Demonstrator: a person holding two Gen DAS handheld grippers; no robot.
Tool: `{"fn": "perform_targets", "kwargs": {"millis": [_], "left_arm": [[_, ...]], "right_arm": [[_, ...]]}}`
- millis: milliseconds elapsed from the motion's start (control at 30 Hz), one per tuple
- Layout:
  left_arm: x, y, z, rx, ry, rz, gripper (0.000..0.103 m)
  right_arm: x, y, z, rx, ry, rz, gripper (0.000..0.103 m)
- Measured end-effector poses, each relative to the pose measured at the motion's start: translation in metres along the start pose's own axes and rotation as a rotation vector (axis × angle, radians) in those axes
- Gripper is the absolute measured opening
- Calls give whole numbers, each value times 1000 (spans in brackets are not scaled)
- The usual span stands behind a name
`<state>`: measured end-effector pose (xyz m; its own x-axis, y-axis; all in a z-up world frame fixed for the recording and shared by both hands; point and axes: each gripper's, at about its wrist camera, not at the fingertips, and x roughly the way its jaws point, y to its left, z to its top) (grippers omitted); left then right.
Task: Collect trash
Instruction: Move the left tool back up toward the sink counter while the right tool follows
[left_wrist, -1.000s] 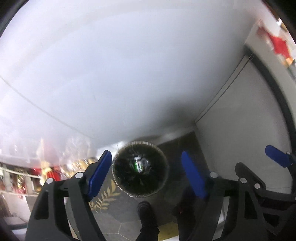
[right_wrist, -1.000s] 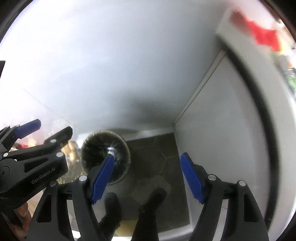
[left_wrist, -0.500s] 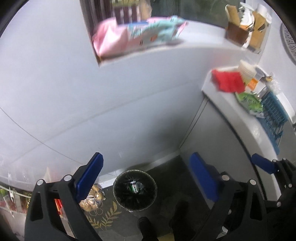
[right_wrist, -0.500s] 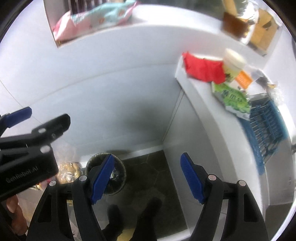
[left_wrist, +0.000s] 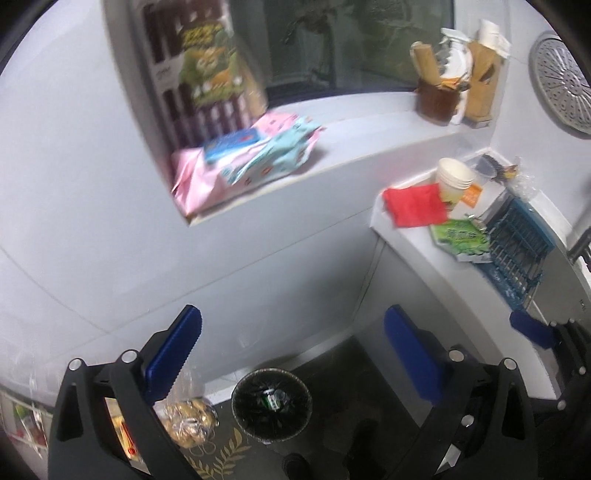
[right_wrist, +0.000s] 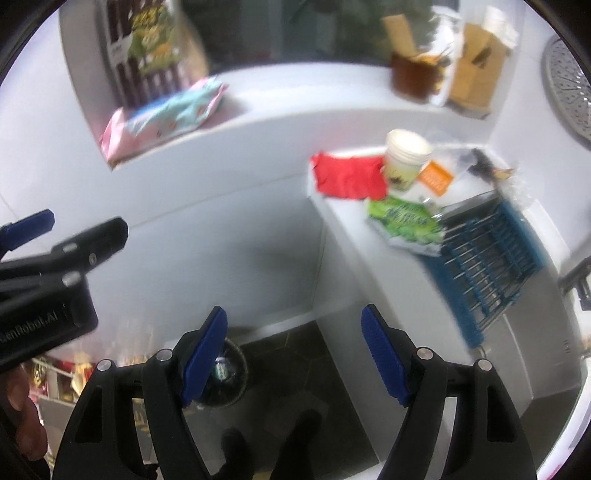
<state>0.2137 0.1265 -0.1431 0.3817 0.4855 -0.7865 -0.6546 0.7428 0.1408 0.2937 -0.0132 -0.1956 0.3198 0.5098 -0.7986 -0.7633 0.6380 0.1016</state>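
Blurred, cropped and too small to read

In the right wrist view the left gripper (right_wrist: 27, 225) is cut by the left edge, and the right gripper's near blue pad (right_wrist: 203, 354) hides part of the round black mesh bin (right_wrist: 232, 376) below it. The small green item (left_wrist: 272, 398) inside the bin is too small to identify; the tall printed carton (right_wrist: 147, 48) is smeared.

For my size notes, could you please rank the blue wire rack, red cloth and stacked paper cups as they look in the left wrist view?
1. Blue wire rack
2. Red cloth
3. Stacked paper cups
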Motion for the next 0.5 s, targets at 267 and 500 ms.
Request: {"fn": "perform_targets", "kwargs": {"millis": [267,500], "left_arm": [[-16,-39,21,66,-52,-38,97],[-26,-80,47,124,-107,-63,97]], "right_arm": [[-24,-42,17,63,-71,-31,77],[-34,-80,31,104,-117,-60,77]]}}
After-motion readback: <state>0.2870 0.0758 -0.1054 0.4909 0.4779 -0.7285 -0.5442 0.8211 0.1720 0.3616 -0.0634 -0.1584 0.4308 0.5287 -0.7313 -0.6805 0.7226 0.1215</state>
